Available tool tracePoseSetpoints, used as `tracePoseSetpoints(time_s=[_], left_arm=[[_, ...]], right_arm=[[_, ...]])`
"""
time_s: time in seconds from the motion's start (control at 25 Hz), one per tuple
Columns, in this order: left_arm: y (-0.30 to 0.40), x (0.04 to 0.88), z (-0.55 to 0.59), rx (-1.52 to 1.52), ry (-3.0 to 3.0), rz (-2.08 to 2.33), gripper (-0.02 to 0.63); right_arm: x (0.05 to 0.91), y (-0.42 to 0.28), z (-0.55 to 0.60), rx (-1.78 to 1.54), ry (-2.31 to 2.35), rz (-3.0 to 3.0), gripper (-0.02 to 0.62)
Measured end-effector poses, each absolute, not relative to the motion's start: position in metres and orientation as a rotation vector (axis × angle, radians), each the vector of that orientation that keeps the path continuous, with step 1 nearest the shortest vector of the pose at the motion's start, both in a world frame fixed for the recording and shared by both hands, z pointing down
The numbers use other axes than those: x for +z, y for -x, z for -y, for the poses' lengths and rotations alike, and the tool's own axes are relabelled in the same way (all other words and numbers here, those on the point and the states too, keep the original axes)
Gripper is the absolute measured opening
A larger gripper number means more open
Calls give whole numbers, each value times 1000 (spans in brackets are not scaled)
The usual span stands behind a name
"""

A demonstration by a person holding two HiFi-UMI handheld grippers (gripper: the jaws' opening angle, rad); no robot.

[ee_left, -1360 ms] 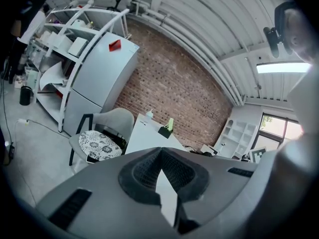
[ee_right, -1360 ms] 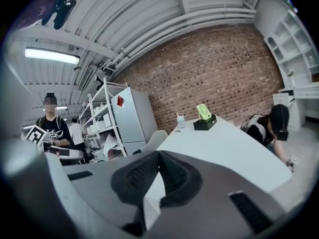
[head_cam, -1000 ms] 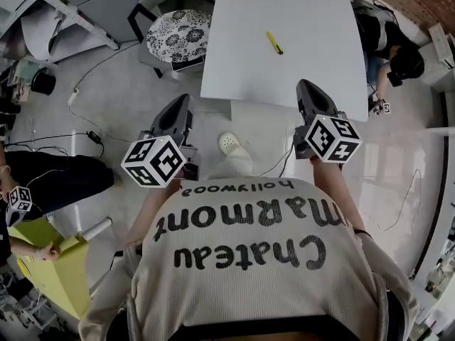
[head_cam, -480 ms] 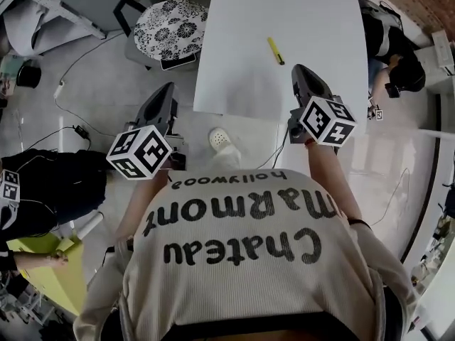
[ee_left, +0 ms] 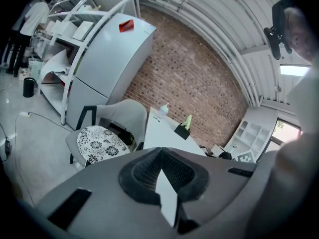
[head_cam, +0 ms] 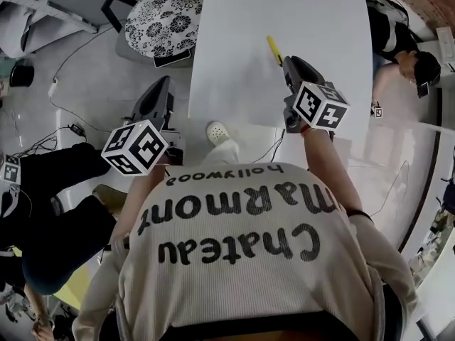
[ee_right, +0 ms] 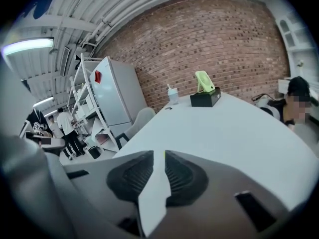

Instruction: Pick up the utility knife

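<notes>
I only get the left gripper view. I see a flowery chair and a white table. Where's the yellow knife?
Observer: The head view shows the utility knife lying flat on the white table.
Operator: Is anything close to it?
Observer: Yes, the right gripper has its tip right beside the knife's near end.
Operator: Are its tongs grabbing it?
Observer: No. In the right gripper view the tongs are opening, and nothing is pinched between them.

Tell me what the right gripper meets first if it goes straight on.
Probably the yellow utility knife on the white table, lying just beyond the right gripper, whose fingers are opening with nothing between them yet.
</notes>
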State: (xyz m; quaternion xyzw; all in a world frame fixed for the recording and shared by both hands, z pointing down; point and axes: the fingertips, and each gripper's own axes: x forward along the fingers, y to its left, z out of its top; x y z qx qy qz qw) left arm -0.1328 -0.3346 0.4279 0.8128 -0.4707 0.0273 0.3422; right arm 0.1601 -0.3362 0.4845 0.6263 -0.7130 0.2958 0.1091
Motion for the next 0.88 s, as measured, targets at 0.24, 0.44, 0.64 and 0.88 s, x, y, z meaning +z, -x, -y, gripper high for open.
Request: tracePoseSetpoints(time_s=[0.24,0.44,0.64,0.88], left_arm=[[127,426,362,78,-2130,1215,0],[117,428,376,69,-2130,1210,0],[109,428,385,83,-2131,1198,0],[109,430,392,83,-2116,1190,1]], right_arm=[[510,-164,352,916,-1813,2035,102],[524,-167,353,930,-1756,1997,136],[538,-167,354,913,-1694,1949,158],[549,-162,357,885,-1610,1894,187]])
